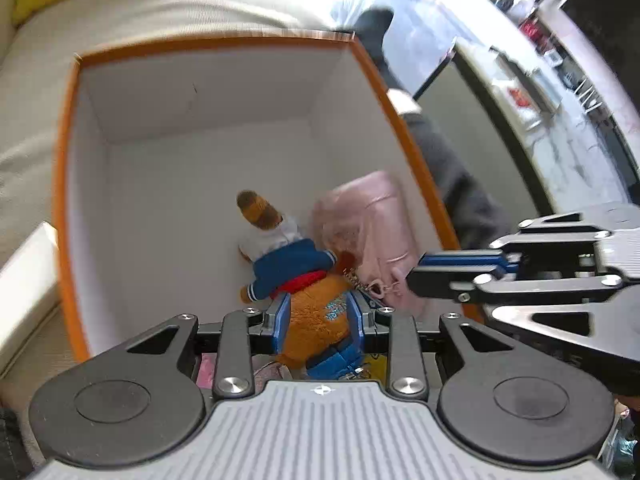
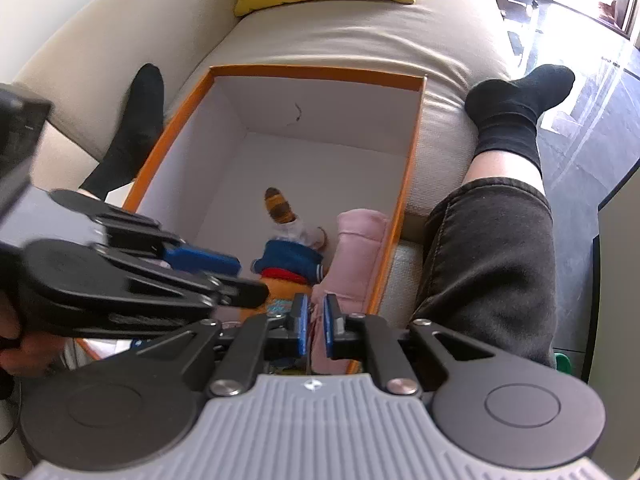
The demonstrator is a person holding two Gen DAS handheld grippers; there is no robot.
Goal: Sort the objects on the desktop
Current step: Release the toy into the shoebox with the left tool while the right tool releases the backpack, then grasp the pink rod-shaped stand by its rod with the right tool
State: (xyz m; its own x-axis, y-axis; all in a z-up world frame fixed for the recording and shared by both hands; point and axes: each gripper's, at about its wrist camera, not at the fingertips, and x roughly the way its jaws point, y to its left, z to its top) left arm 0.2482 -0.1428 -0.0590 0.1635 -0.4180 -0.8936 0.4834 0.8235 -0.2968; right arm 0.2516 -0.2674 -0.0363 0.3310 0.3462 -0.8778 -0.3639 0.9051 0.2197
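My left claw point(image 1: 318, 322) gripped the plush toy point(image 1: 316, 312) over the orange box point(image 1: 400, 116), my right claw point(image 2: 316, 326) pinched the pink pouch point(image 2: 360, 256) beside it; its chain risked snagging both on release.

Orange-rimmed box point(image 2: 406, 184) on beige sofa point(image 2: 360, 44)

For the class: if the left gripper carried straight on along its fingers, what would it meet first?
Probably nothing new: the left gripper already has the plush bear between its fingers. Pushed further, the toy would likely reach the white floor of the orange box, though depth is unclear.
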